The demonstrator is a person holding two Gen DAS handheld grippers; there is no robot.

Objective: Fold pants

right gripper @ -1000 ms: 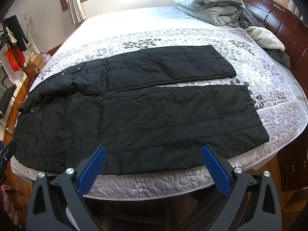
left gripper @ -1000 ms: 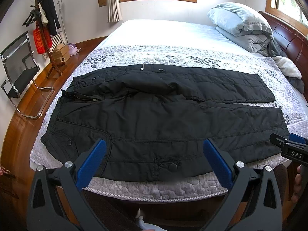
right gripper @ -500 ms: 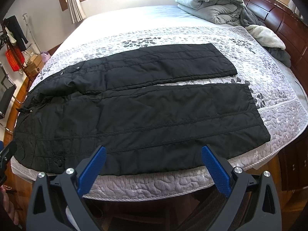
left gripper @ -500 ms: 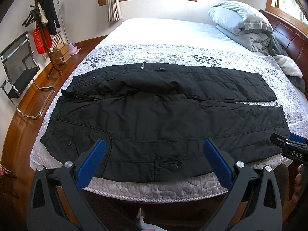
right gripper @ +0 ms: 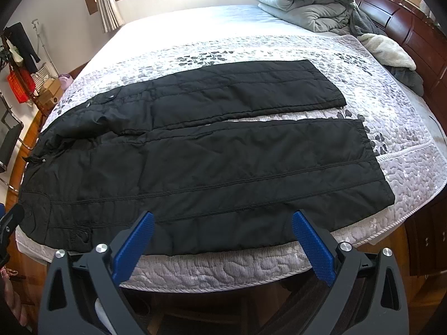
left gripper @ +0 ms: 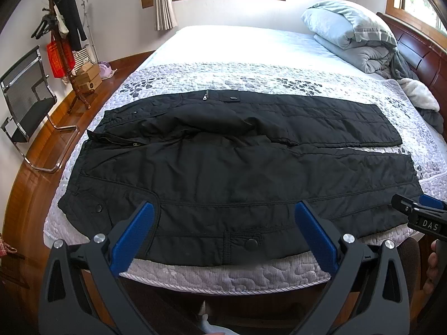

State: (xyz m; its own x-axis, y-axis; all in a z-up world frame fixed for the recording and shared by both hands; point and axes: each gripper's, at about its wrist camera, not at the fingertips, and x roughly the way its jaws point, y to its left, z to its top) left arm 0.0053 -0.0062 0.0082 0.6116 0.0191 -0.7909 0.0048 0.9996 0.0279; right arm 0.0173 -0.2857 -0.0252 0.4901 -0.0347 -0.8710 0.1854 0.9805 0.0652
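Closest to me, the left tongs hang spread wide and empty over the bed's near edge, above the seat end of the black pants. Alongside, the right tongs are spread just as wide, holding nothing, over the near leg. Neither touches the cloth.

The pants lie flat across the quilted bedspread, waist toward the left, the two legs running right with a narrow strip of quilt showing between them. The waistband is rumpled and open at the fly. Beyond, a folded grey duvet sits by the headboard, and a coat stand stands by the wall.

The padded fabric looks slick and thick. I'd guess a shallow pinch at the hem could slip out mid-lift, and a deep one could snag the bedspread and drag it along. The bunched waist may fold crooked unless smoothed.

Compared with a second ago, almost nothing has changed: both tongs hover in nearly the same place, equally wide, and the pants have not moved.
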